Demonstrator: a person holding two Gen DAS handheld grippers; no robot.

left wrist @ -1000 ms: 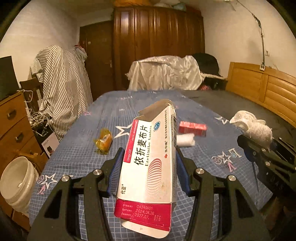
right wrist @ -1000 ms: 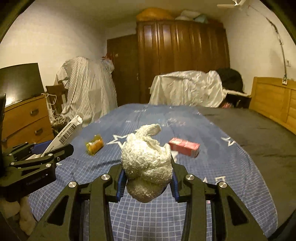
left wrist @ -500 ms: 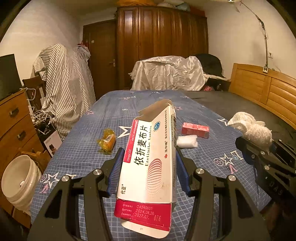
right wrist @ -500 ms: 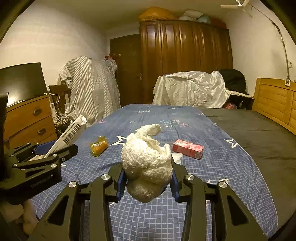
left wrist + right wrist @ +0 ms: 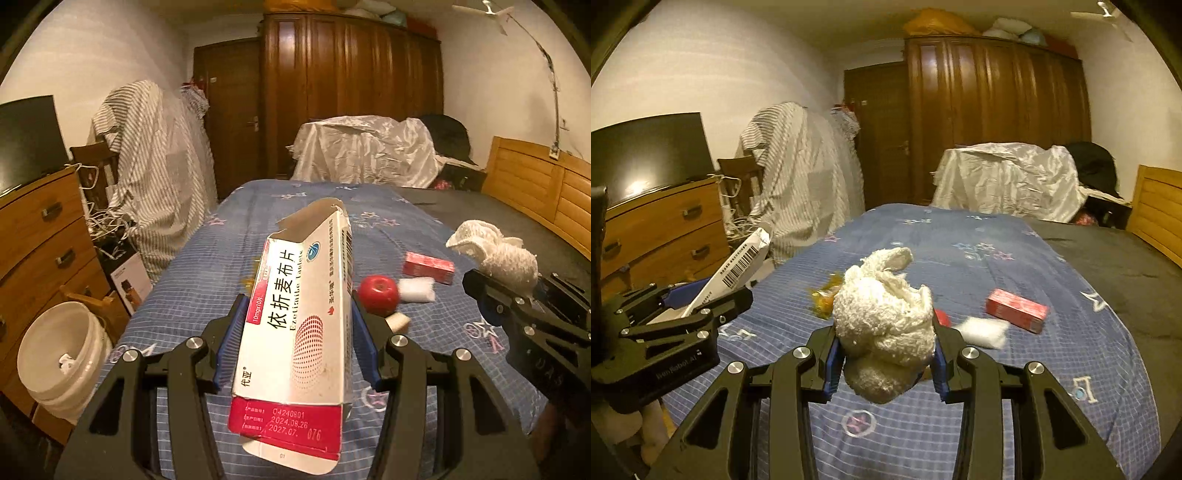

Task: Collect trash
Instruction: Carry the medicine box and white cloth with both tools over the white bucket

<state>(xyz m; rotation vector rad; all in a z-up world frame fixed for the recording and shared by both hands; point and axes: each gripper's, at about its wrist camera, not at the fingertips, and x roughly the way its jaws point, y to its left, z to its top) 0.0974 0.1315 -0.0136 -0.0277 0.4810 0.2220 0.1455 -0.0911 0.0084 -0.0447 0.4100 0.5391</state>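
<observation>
Left gripper (image 5: 297,345): I see its blue pads pressed on both sides of the box (image 5: 299,332). The box tilts up, open end away from me.
Right gripper (image 5: 884,363): it squeezes the white rag (image 5: 884,321) between its pads. In the left view the rag sits at 3 o'clock.
Bed (image 5: 960,236): blue sheet with stars, under both grippers.
Red ball (image 5: 379,295): on the bed, just past the box at 2 o'clock. It is blurry. A small pale thing touches its near side; I cannot tell what it is.
White wad (image 5: 982,330): at 2 o'clock from the rag, near the red pack (image 5: 1015,310).
Yellow wrapper (image 5: 823,299): at 10 o'clock from the rag, blurry.
Bucket (image 5: 55,354): white, on the floor at 9 o'clock in the left view, beside the bed.
Wardrobe (image 5: 993,110): dark wood, far at 12 o'clock.
</observation>
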